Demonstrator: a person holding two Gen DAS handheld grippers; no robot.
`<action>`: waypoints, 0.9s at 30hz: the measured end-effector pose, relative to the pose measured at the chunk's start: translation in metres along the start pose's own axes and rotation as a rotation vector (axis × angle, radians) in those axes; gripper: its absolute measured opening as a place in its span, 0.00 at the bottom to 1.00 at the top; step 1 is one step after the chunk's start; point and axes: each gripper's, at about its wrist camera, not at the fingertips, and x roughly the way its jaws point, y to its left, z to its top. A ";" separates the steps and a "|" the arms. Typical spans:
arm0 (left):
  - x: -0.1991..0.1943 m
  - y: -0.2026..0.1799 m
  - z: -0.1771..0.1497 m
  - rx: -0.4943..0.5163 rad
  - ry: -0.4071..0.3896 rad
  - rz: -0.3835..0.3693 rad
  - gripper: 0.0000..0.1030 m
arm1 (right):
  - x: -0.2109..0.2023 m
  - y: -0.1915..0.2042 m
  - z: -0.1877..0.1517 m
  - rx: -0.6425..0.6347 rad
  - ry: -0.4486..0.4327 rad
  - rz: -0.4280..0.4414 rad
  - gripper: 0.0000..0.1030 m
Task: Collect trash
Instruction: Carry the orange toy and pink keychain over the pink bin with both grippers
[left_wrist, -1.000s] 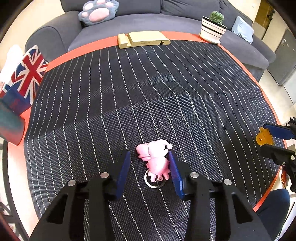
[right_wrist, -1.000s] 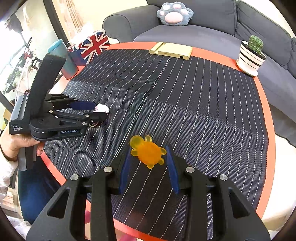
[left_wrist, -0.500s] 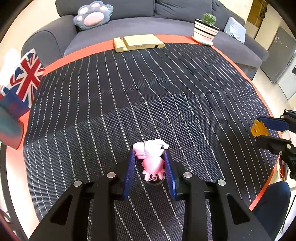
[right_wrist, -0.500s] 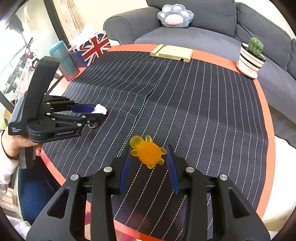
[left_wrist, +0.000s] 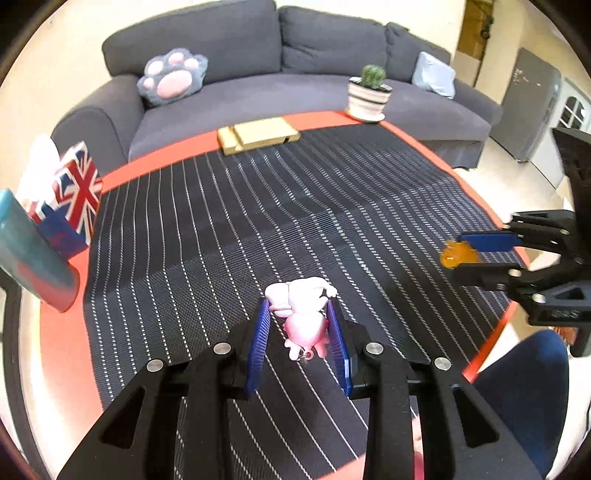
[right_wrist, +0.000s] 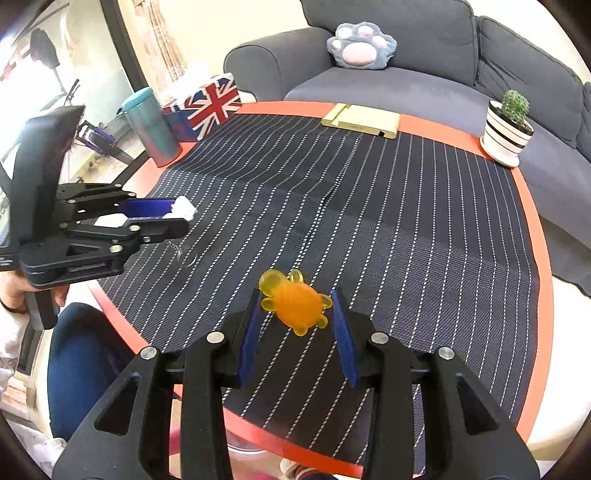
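Brightness: both views evenly bright, indoor daylight.
Light source: a window (right_wrist: 33, 66) at the left of the right wrist view, washed out white.
Shadows: soft and faint on the tabletop (left_wrist: 332, 122).
Blur: the cup (left_wrist: 33, 258) and the flag box (left_wrist: 74, 192) smear at the left wrist view's edge; the centre is sharp.
Distortion: strong fisheye; the sofa (left_wrist: 258, 48) bows, corners go black.
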 end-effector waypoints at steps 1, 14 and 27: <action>-0.008 -0.003 -0.002 0.009 -0.013 -0.007 0.30 | -0.003 0.003 -0.001 0.000 -0.006 0.003 0.36; -0.061 -0.031 -0.026 0.081 -0.099 -0.064 0.31 | -0.032 0.032 -0.019 -0.042 -0.059 0.020 0.36; -0.083 -0.045 -0.066 0.092 -0.109 -0.099 0.31 | -0.069 0.073 -0.051 -0.102 -0.093 0.063 0.36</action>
